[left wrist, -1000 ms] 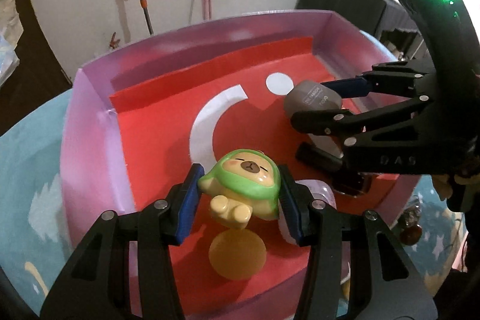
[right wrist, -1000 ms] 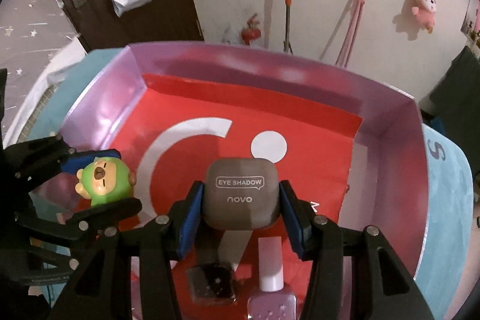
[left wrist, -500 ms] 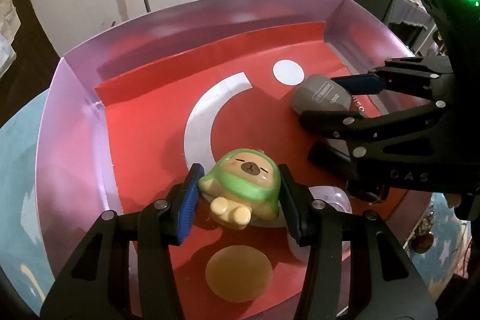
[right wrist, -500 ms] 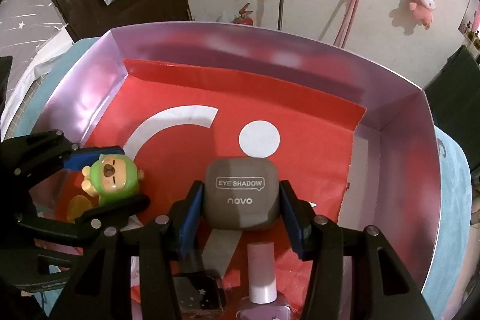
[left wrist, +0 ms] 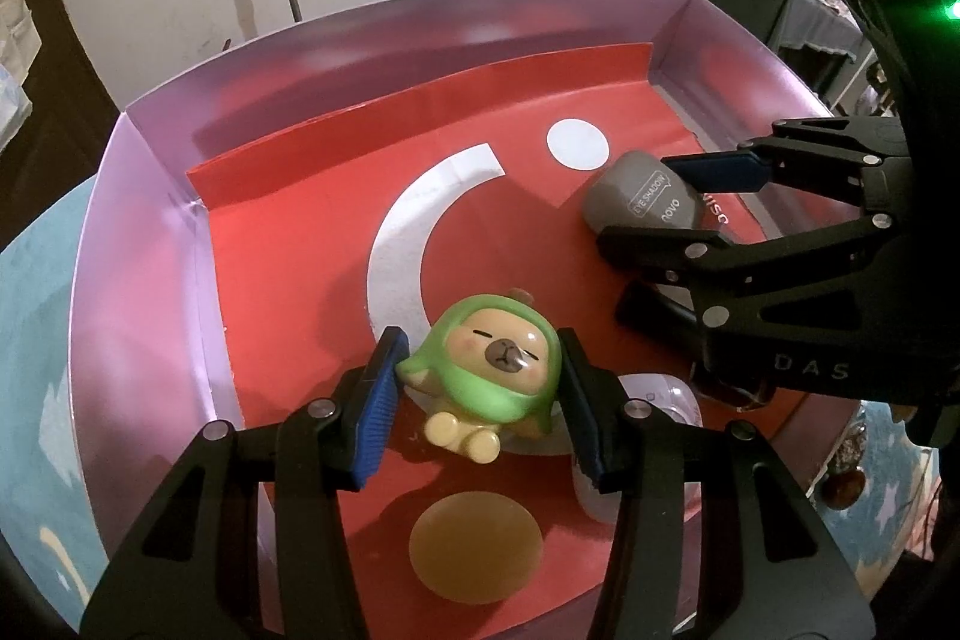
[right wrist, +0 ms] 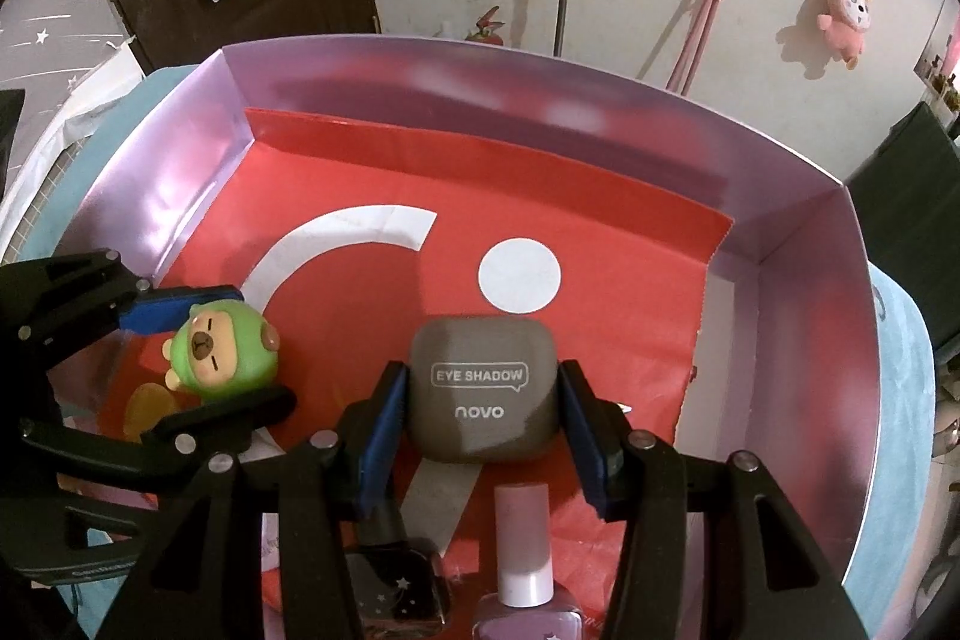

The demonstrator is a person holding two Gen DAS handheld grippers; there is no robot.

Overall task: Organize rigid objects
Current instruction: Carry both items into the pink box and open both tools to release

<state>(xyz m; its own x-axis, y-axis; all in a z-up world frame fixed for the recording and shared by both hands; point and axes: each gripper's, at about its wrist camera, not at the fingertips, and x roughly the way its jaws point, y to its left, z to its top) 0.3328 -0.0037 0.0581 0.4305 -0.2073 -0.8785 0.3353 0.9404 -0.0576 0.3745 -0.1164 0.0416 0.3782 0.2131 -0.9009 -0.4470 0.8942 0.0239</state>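
My left claw grips the green bear toy; right claw grips the eye shadow case, both low over the red-lined box. I'd set each flat w/ clear spacing, then release.

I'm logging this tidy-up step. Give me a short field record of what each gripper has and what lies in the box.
left gripper: shut on green toy
right gripper: shut on eye shadow case
box: pink walls, red liner
also in box: amber disc, two nail polish bottles
both held things: over the liner
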